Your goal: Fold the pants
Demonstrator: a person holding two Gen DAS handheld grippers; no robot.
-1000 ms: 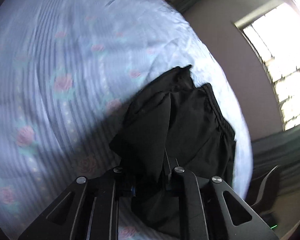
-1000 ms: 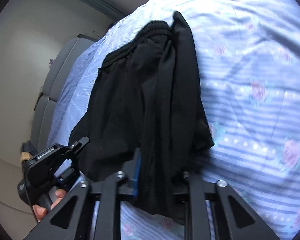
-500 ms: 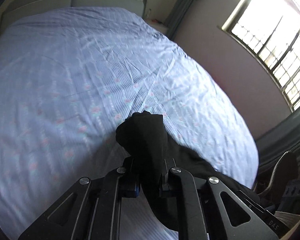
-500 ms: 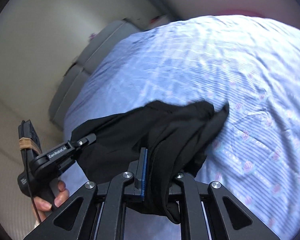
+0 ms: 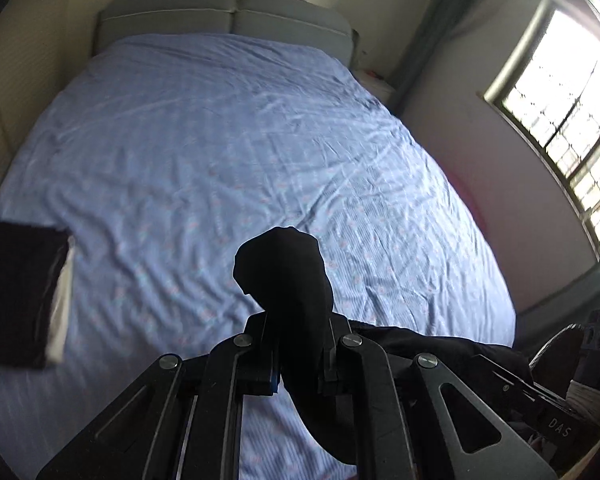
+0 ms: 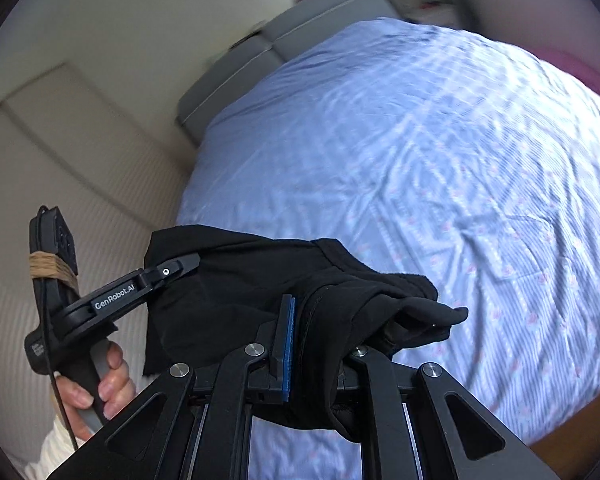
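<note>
The black pants [image 6: 260, 280] hang in the air above the blue flowered bed sheet [image 6: 440, 160], stretched between both grippers. My left gripper [image 5: 298, 344] is shut on a bunched end of the pants [image 5: 288, 280]; it also shows in the right wrist view [image 6: 180, 266], held by a hand. My right gripper [image 6: 320, 344] is shut on the other end, with cloth draped over its right finger. The rest of the pants hangs below and is partly hidden by the gripper frames.
A folded dark garment with a white edge [image 5: 20, 288] lies at the left side of the bed. A grey headboard [image 5: 228, 12] stands at the far end. A window [image 5: 568, 112] is on the right wall. A wall [image 6: 60, 160] runs close along the bed's left side.
Both grippers have lifted the pants off the bed and tilted up. The pants lay spread on the sheet a second ago; now they hang between the grippers with the whole bed in view.
</note>
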